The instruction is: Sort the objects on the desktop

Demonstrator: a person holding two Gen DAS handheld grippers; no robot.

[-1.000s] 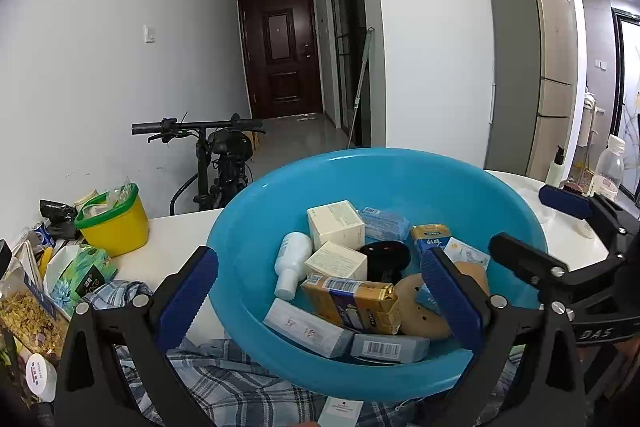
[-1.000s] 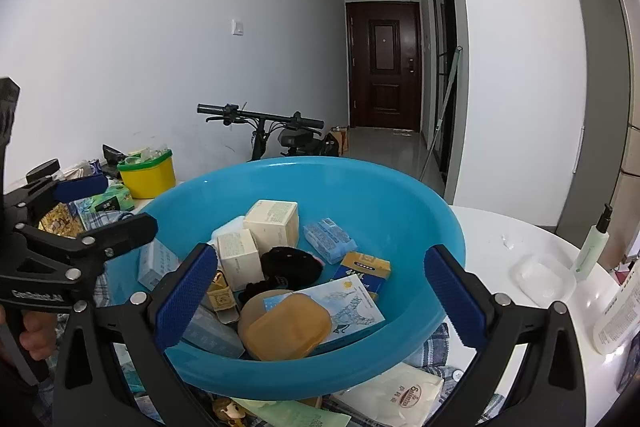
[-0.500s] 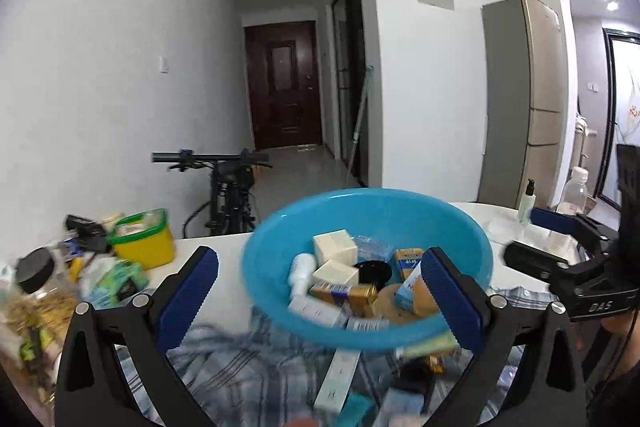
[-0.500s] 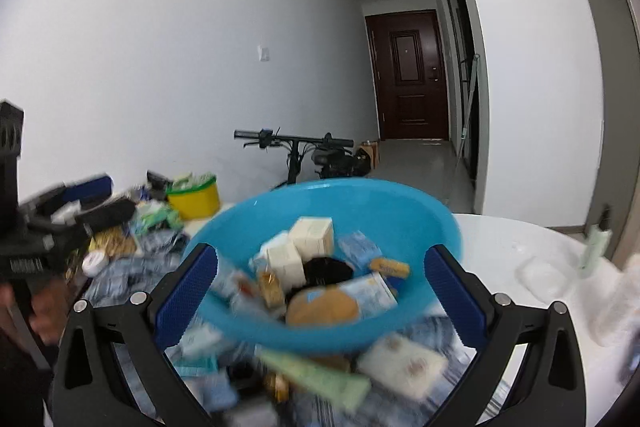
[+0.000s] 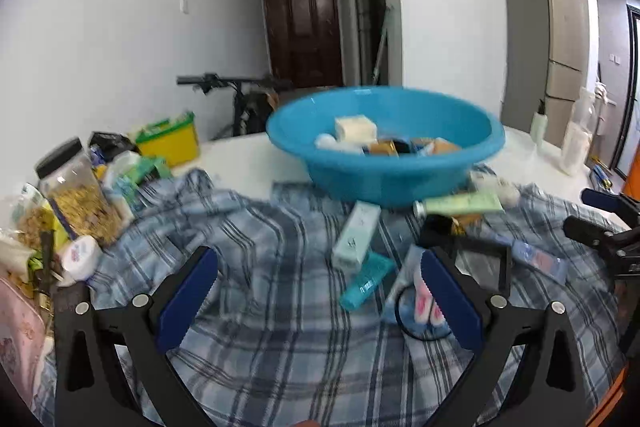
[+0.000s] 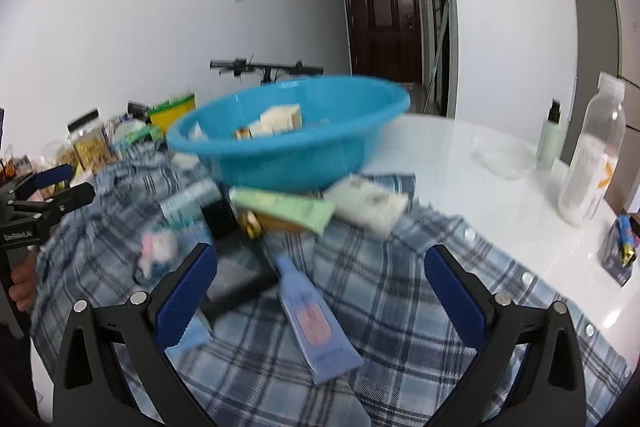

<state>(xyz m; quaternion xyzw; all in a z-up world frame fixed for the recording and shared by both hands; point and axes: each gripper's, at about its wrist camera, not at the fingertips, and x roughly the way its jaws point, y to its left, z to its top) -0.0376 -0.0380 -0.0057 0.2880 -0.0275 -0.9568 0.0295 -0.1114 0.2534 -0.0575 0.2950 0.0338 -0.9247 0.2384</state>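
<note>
A blue basin (image 5: 384, 163) (image 6: 288, 151) holding several boxes and small items stands on the white table at the far end of a plaid cloth (image 5: 260, 307) (image 6: 400, 307). Loose items lie on the cloth before it: a white box (image 5: 356, 235), a teal tube (image 5: 366, 285), a green tube (image 5: 460, 203) (image 6: 284, 209), a blue tube (image 6: 316, 319), a white pack (image 6: 368, 205). My left gripper (image 5: 316, 301) hovers open over the cloth, nothing between its fingers. My right gripper (image 6: 320, 301) is open too, above the blue tube. Both views are motion-blurred.
A jar of snacks (image 5: 80, 191), packets and a yellow tub (image 5: 170, 139) crowd the table's left side. Two bottles (image 6: 592, 155) and a clear lid (image 6: 502, 157) stand on bare white table at the right. A bicycle (image 5: 240, 99) leans behind the table.
Both grippers have pulled back and away from the blue basin, which now sits farther off. The cloth and the loose items in front of it have come into view.
</note>
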